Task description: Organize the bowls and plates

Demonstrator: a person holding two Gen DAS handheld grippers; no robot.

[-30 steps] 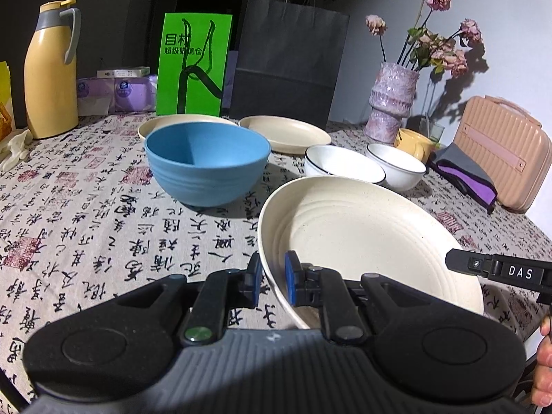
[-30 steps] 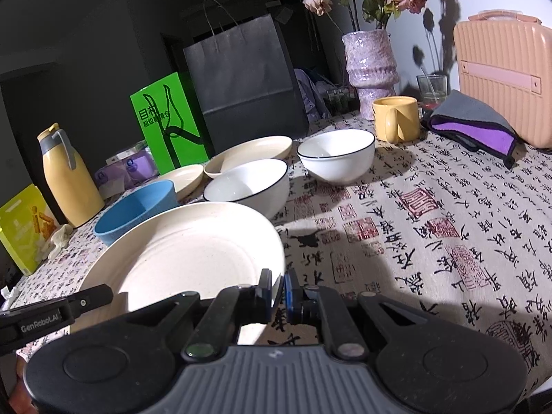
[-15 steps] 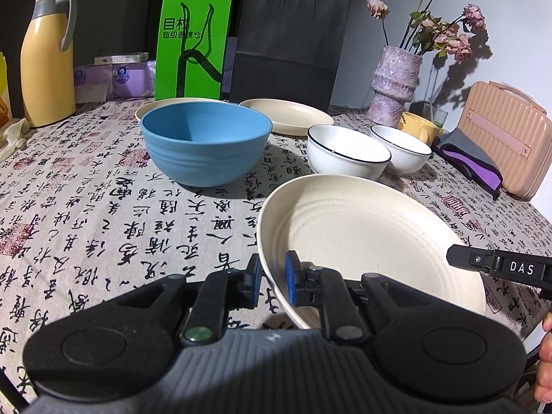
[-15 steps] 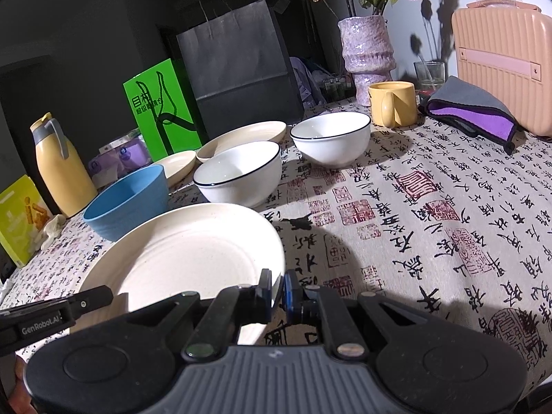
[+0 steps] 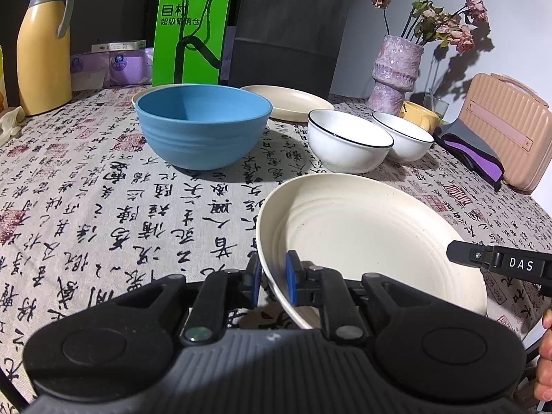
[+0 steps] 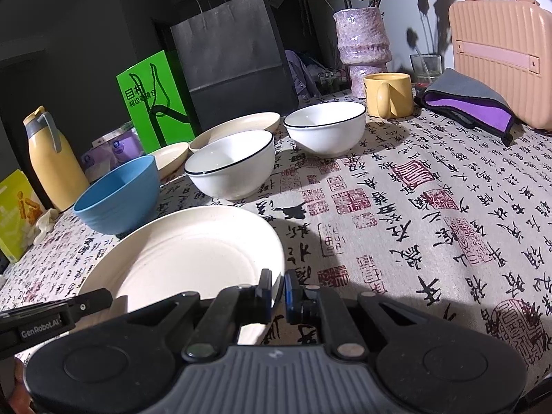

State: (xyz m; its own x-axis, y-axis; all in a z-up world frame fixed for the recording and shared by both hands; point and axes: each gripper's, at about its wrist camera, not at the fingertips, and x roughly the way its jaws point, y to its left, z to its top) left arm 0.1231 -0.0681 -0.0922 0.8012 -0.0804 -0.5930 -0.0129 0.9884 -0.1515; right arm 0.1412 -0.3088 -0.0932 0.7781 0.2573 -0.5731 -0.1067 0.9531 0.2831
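Change since a second ago: your view has come closer to the dishes; the blue bowl [image 5: 203,126] and white bowls look nearer and larger, while both claws have kept their grip on the plate.
Left claw: your left gripper [image 5: 271,277] is clenched on the near left rim of the large cream plate [image 5: 362,231], one blue pad under the rim, one inside it.
Right claw: your right gripper [image 6: 278,291] is clenched on the plate's opposite rim, the rim pinched between its blue pads.
Plate: held between your two grippers at the near edge of the table [image 5: 86,207], tilted, its left rim higher; whether its far edge touches the cloth, you cannot tell.
Blue bowl: upright on the cloth beyond the plate, to its left, apart from it.
White bowls: two with dark rims, the nearer white bowl [image 5: 348,145] just beside the farther white bowl [image 5: 403,136], both beyond the plate.
Other plates: a cream plate [image 5: 289,101] behind the blue bowl to the right; a smaller plate [image 6: 170,157] peeking out behind the blue bowl.
Back of table: yellow jug [image 5: 43,45], green bag [image 5: 191,34], black paper bag [image 5: 289,31], vase [image 5: 395,69] with dried flowers, yellow mug [image 6: 388,95], pink case [image 5: 503,131].
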